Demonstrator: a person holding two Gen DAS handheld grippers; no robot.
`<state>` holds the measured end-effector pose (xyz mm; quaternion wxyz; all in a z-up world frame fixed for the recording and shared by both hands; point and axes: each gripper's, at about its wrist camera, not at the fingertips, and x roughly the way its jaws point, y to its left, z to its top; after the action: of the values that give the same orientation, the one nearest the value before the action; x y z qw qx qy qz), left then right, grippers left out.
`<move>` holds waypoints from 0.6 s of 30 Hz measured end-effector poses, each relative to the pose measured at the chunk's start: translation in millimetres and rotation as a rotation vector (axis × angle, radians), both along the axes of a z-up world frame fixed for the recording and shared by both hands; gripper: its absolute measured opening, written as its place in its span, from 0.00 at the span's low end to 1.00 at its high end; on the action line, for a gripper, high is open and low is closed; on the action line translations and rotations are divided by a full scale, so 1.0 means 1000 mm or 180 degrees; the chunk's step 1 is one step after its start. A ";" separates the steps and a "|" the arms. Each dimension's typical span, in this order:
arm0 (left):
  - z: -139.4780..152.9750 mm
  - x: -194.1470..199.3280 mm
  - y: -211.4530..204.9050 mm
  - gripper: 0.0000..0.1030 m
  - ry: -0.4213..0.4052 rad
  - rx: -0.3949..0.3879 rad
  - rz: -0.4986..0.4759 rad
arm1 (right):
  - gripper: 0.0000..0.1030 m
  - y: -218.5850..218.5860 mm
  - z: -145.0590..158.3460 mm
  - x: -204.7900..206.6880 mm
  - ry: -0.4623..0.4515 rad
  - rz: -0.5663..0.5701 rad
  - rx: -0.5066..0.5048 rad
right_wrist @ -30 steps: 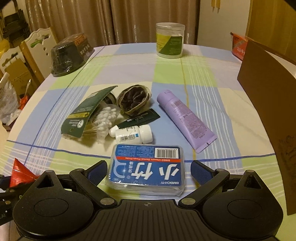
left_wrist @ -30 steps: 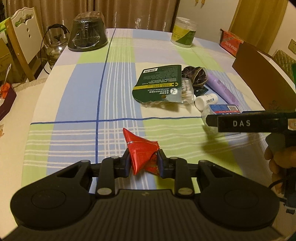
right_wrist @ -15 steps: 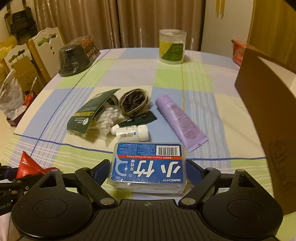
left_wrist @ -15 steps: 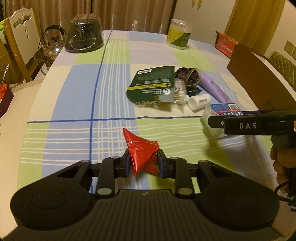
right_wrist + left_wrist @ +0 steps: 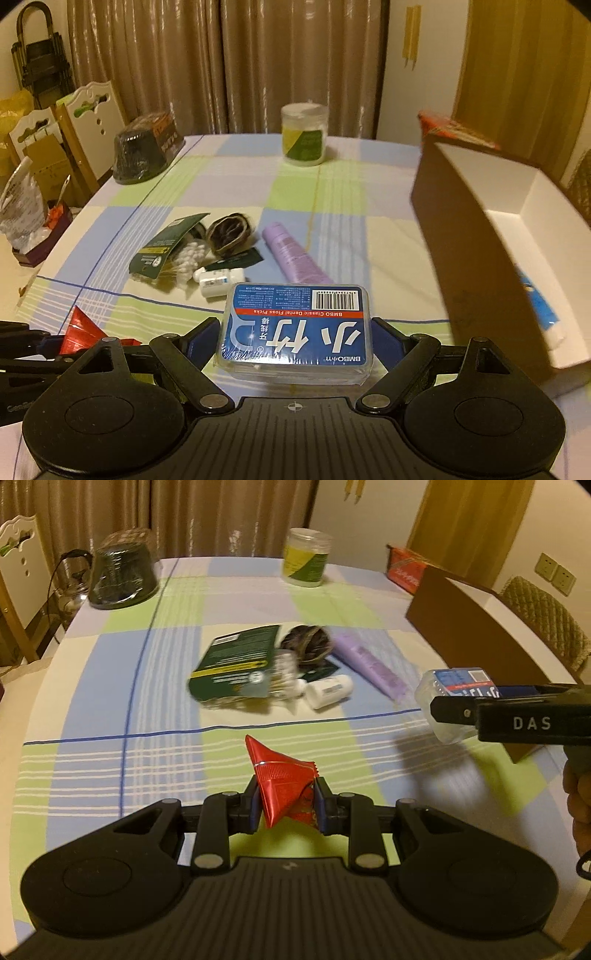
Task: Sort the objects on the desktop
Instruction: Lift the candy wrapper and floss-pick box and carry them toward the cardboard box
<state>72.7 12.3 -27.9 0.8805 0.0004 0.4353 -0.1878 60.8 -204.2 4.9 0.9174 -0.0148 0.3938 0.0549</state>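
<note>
- Right wrist view shows the right gripper [image 5: 295, 338] with its blue fingers [image 5: 384, 338] pressed on both short sides of a flat clear plastic box with a blue floss-picks label [image 5: 295, 325]; the box is held up off the desk [image 5: 332, 192], level and label up
- Just to the right stands an open brown cardboard box with a white inside [image 5: 517, 236]; something blue and white already lies in it, too blurred to name
- I think the step in hand is carrying the floss box over to that cardboard box; to do it well, keep the squeeze even, because the plastic looks smooth and could slip; lift it above the brown wall before going across, so it does not bump the edge; let go only when it is low inside
- Left wrist view shows the left gripper [image 5: 286, 803] with its fingers closed narrow on a crinkled shiny red foil wrapper [image 5: 284, 786]; the wrapper is pinched low and its pointed end sticks up over the desk; it is thin and soft, so a light hold is enough
- Still on the middle of the desk, close together, lie a dark green packet of cotton swabs [image 5: 166, 243], a brown fuzzy hair tie [image 5: 229, 234], a small white bottle [image 5: 218, 278] and a purple tube [image 5: 295, 254]
</note>
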 end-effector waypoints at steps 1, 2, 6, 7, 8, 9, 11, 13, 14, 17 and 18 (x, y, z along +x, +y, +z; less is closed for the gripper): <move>0.002 -0.003 -0.004 0.23 -0.0004 -0.0007 -0.0016 | 0.83 -0.004 0.003 -0.004 -0.0017 -0.0003 -0.0006; 0.003 -0.006 -0.008 0.23 -0.0010 -0.0008 -0.0031 | 0.83 -0.008 0.007 -0.009 -0.0036 -0.0003 -0.0011; 0.013 -0.018 -0.027 0.23 -0.0065 0.0008 -0.0068 | 0.83 -0.028 0.019 -0.026 -0.0087 0.0015 0.0014; 0.016 -0.021 -0.032 0.23 -0.0083 0.0014 -0.0070 | 0.83 -0.033 0.022 -0.029 -0.0101 0.0027 0.0025; 0.019 -0.024 -0.037 0.23 -0.0102 0.0018 -0.0071 | 0.83 -0.039 0.025 -0.033 -0.0119 0.0047 0.0037; 0.022 -0.027 -0.044 0.23 -0.0125 0.0024 -0.0067 | 0.83 -0.046 0.028 -0.037 -0.0136 0.0070 0.0052; 0.029 -0.034 -0.057 0.23 -0.0172 0.0044 -0.0057 | 0.83 -0.061 0.034 -0.043 -0.0172 0.0124 0.0088; 0.034 -0.042 -0.071 0.23 -0.0206 0.0062 -0.0016 | 0.83 -0.075 0.040 -0.049 -0.0198 0.0201 0.0117; 0.037 -0.046 -0.079 0.23 -0.0220 0.0070 0.0012 | 0.83 -0.083 0.043 -0.052 -0.0211 0.0241 0.0130; 0.045 -0.059 -0.102 0.23 -0.0260 0.0093 0.0095 | 0.83 -0.109 0.052 -0.061 -0.0263 0.0380 0.0148; 0.047 -0.064 -0.112 0.23 -0.0272 0.0100 0.0124 | 0.83 -0.117 0.055 -0.064 -0.0280 0.0426 0.0154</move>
<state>8.2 -99.3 19.5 0.9017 0.0137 0.4001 -0.1636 -3.0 -321.4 60.2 0.9282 -0.0213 0.3498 0.1250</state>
